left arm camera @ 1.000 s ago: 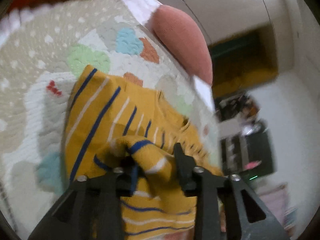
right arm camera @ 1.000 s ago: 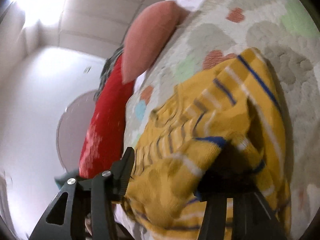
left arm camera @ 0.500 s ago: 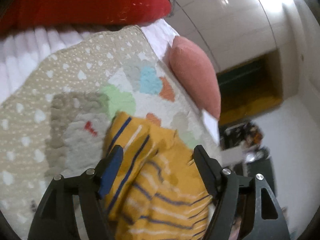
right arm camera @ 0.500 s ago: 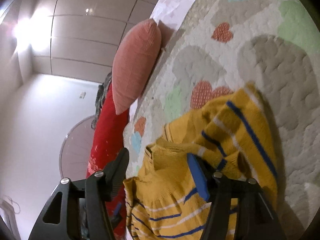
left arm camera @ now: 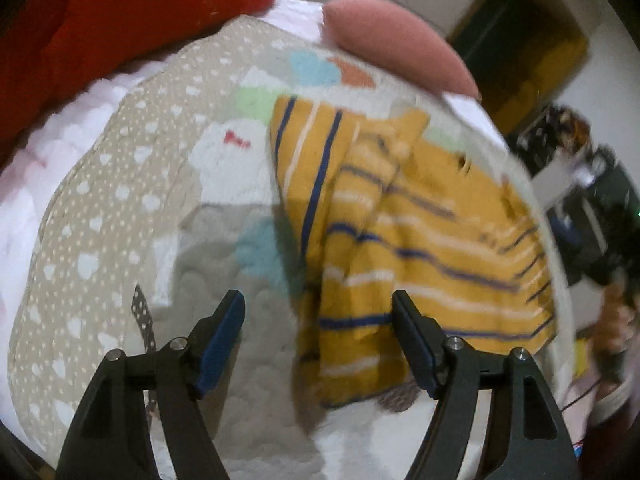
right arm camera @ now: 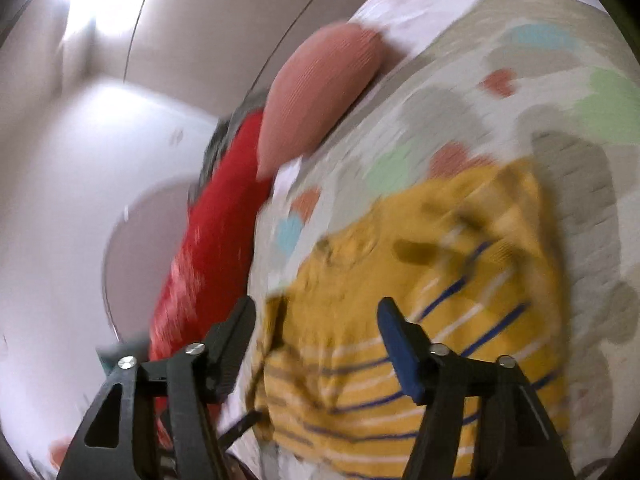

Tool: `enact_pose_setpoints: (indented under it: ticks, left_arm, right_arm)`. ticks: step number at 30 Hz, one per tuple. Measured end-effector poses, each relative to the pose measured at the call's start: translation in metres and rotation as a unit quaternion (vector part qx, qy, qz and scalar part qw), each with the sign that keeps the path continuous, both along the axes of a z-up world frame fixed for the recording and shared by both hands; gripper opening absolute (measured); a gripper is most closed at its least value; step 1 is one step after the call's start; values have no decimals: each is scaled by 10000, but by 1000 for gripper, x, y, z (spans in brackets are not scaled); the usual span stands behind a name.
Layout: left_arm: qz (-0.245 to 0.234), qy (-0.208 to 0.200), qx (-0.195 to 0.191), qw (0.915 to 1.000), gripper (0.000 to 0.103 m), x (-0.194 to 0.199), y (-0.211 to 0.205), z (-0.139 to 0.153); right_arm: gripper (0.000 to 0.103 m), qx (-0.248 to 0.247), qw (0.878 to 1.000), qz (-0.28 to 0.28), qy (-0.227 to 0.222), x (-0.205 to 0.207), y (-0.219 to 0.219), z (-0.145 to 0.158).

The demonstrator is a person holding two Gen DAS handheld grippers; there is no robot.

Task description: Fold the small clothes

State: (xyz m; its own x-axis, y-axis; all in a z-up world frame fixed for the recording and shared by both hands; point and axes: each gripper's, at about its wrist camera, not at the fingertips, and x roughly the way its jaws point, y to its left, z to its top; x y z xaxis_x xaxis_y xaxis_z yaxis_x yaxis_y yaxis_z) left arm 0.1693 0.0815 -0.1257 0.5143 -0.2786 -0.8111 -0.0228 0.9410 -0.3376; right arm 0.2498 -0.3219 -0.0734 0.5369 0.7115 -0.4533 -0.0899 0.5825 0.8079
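Sweater [left arm camera: 404, 240]: one, yellow striped, lying partly folded on quilt [left arm camera: 132, 184], bed.
Pillows: two, pink [left arm camera: 396, 44] and red [left arm camera: 120, 12].
Left gripper [left arm camera: 318, 340]: jaws apart, empty.
Right gripper [right arm camera: 316, 344]: jaws apart, empty.

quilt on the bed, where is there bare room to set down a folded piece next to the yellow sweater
Free: the quilt between the yellow striped sweater and the red cushion, ahead of the open left gripper. Also the stretch past the sweater's far edge in the right wrist view. Crowded: the corner by the pink pillow and the bed edge under the sweater.
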Motion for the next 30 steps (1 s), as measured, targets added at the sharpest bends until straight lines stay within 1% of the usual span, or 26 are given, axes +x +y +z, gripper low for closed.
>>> enact_pose_setpoints:
  ticks: [1, 2, 3, 4, 5, 7, 8, 13, 16, 18, 20, 23, 26, 29, 30]
  left_arm:
    - [-52, 41, 159, 9999, 60, -1, 0, -3]
    - [-94, 83, 297, 9995, 50, -1, 0, -4]
    - [-167, 141, 424, 9989, 36, 0, 1, -6]
    - [-230, 152, 463, 9985, 35, -1, 4, -6]
    - [-251, 128, 489, 9984, 35, -2, 6, -5]
    - [-277, 62, 593, 9978, 35, -5, 10, -6]
    - [-302, 19, 576, 9979, 35, -8, 11, -6]
    - [-341, -239, 554, 9976, 35, -22, 11, -10]
    - [-266, -325, 316, 9986, 35, -30, 19, -11]
    - [-210, -384, 166, 9989, 37, -33, 23, -12]
    - [-154, -455, 32, 9988, 37, -38, 27, -13]
    - [-54, -560, -94, 9984, 38, -50, 34, -10]
    - [96, -643, -36, 9979, 40, -64, 32, 1]
    - [274, -811, -95, 9963, 48, -83, 33, 17]
    - [338, -879, -99, 9955, 51, -89, 32, 23]
  right_arm:
    - [54, -165, 9997, 201, -16, 0, 19, 1]
    - [48, -432, 9980, 453, -50, 1, 45, 3]
    - [46, -640, 9959, 634, -88, 1, 65, 4]
    - [40, -817, 9935, 787, -118, 2, 81, 3]
    - [37, -1037, 9895, 991, -148, 4, 105, 2]
    - [35, -1304, 9828, 1295, -161, 7, 140, -4]
    - [35, -1479, 9786, 1425, -157, 11, 160, -8]
    - [35, -2281, 9569, 1795, -46, 50, 249, -36]
    - [35, -2445, 9504, 1923, -55, 69, 286, -44]
    - [37, -2615, 9441, 2007, -33, 80, 314, -49]
    - [38, -2817, 9372, 2057, 42, 87, 331, -56]
    - [44, -3074, 9296, 2033, 28, 91, 348, -58]
    - [44, -3235, 9245, 2008, -165, 84, 353, -47]
    - [44, -3328, 9225, 1894, -478, 70, 345, -28]
    - [45, -3307, 9235, 1874, -517, 67, 342, -23]
